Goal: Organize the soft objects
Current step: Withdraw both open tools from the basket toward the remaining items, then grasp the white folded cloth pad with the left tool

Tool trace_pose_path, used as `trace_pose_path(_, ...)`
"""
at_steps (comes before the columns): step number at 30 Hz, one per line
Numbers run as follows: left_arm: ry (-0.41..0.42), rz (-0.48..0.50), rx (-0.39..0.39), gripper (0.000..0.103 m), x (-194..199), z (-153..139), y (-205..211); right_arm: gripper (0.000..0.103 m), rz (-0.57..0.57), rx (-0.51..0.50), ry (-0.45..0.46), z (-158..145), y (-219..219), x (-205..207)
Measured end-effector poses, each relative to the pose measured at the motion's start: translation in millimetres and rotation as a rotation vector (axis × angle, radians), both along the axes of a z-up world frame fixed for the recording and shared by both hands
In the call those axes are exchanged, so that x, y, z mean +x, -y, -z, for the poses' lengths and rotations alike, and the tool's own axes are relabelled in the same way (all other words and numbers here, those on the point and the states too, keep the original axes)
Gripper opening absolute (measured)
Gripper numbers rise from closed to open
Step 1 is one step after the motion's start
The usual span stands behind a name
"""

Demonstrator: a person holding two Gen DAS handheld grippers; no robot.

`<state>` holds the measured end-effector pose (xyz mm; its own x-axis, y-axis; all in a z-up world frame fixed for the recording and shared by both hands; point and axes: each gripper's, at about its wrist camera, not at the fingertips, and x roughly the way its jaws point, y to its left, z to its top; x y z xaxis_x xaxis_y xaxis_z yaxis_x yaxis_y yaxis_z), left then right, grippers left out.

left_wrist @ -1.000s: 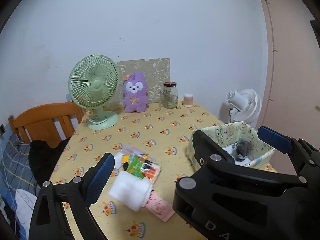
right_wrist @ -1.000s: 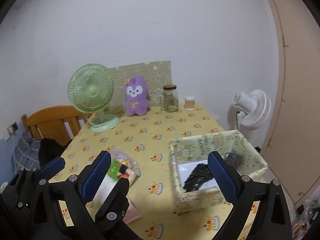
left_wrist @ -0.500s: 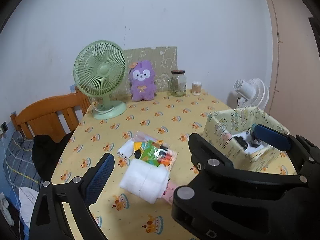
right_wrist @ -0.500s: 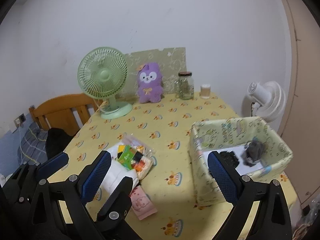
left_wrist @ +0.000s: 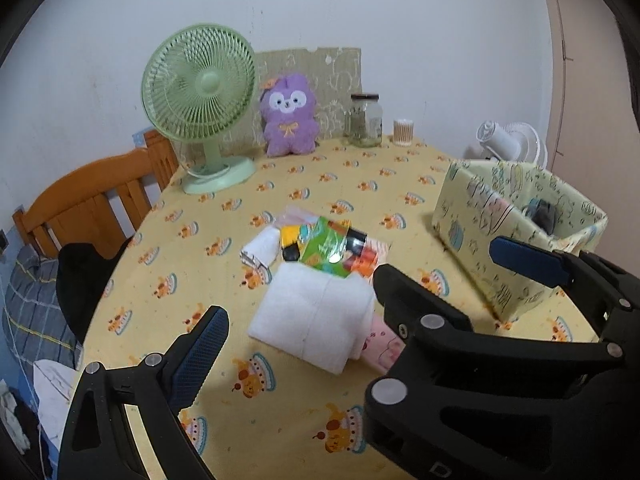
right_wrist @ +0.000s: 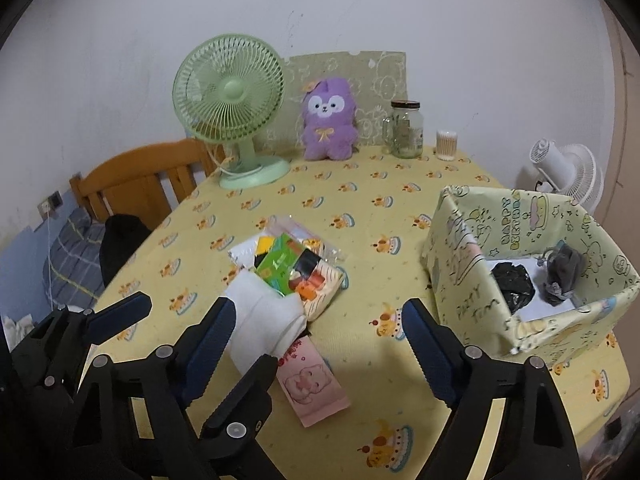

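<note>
Yellow cake-print cloth covers the table (right_wrist: 360, 200), with a green fan (right_wrist: 230, 92), a purple plush (right_wrist: 329, 120) and a jar (right_wrist: 407, 128) along the wall. Both my claws hang over the near edge. My right claw (right_wrist: 316, 340) is wide and closing, nothing between its fingers. My left claw (left_wrist: 360, 292) gapes wide above the white folded cloth (left_wrist: 312, 316), not touching it. Behind the cloth lies a bag (left_wrist: 332, 246) of coloured bits. To the right stands the box (right_wrist: 472, 240), holding dark soft things.
</note>
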<state>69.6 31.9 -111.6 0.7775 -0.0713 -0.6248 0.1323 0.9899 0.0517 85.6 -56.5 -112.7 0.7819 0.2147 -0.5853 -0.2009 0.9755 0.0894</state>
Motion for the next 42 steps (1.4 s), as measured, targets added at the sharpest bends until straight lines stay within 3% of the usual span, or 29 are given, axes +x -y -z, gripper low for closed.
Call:
trace_pose_path(12, -0.092, -0.016, -0.006, 0.098, 32, 34, -6, 0.073, 0.017, -0.019, -0.149, 35, -3, 32)
trace_pose_path(19, -0.115, 0.000, 0.048, 0.098, 48, 40, -3, 0.072, 0.078, -0.005, -0.179, 42, 2, 36)
trace_pose_path(25, -0.159, 0.023, 0.047, 0.097, 65, 47, -1, 0.072, 0.108, 0.005, -0.193, 45, 8, 41)
trace_pose_path(32, -0.162, 0.012, 0.025, 0.077, 69, 49, -2, 0.072, 0.105, 0.016, -0.198, 46, 11, 44)
trace_pose_path(38, -0.151, 0.005, 0.004, 0.046, 60, 46, -2, 0.072, 0.082, 0.027, -0.199, 46, 10, 43)
trace_pose_path(42, -0.145, 0.014, -0.021, 0.031, 50, 43, -2, 0.072, 0.070, 0.022, -0.186, 44, 9, 38)
